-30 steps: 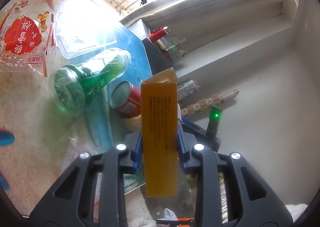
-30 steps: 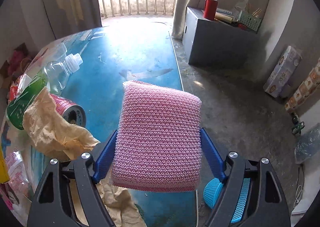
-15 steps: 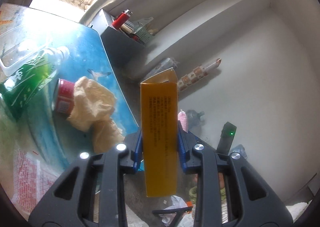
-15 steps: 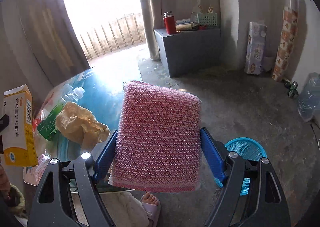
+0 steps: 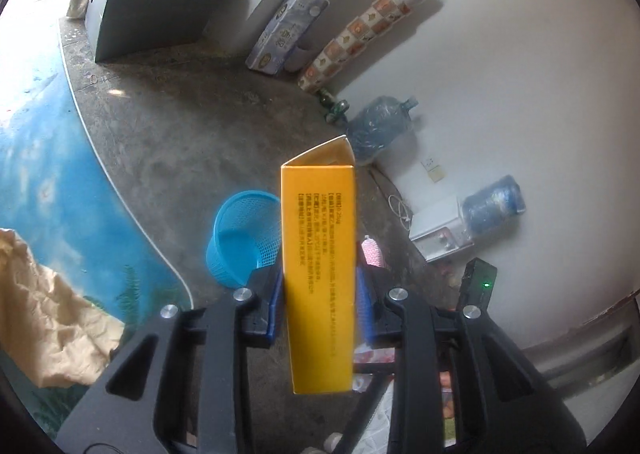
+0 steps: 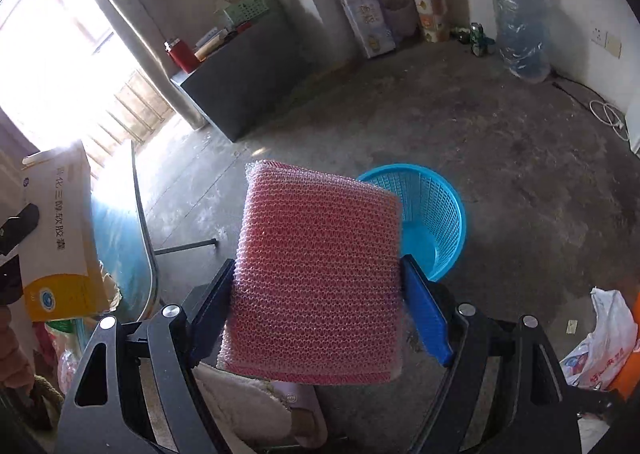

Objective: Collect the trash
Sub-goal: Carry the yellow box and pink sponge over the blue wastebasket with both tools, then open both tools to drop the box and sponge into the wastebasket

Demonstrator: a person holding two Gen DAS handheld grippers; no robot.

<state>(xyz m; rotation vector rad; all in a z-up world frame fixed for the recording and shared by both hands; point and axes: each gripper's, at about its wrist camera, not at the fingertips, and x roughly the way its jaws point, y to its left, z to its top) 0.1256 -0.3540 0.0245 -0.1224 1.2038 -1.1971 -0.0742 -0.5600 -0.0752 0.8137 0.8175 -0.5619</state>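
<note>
Trash in both claws as I look down my two wrist cameras. My left gripper (image 5: 319, 294) is clamped on a tall yellow carton (image 5: 318, 274), standing upright between the blue pads; the same carton shows at the left edge of my right view (image 6: 60, 238). My right gripper (image 6: 320, 290) grasps a pink mesh sponge (image 6: 318, 274) across its width. Beyond it, on the concrete floor (image 6: 500, 174), a blue basket (image 6: 436, 210) stands open, partly hidden behind the sponge. From the left camera I see that basket (image 5: 240, 238) just left of the carton, near the edge of the blue table (image 5: 44, 174), where crumpled brown paper (image 5: 44, 314) lies.
</note>
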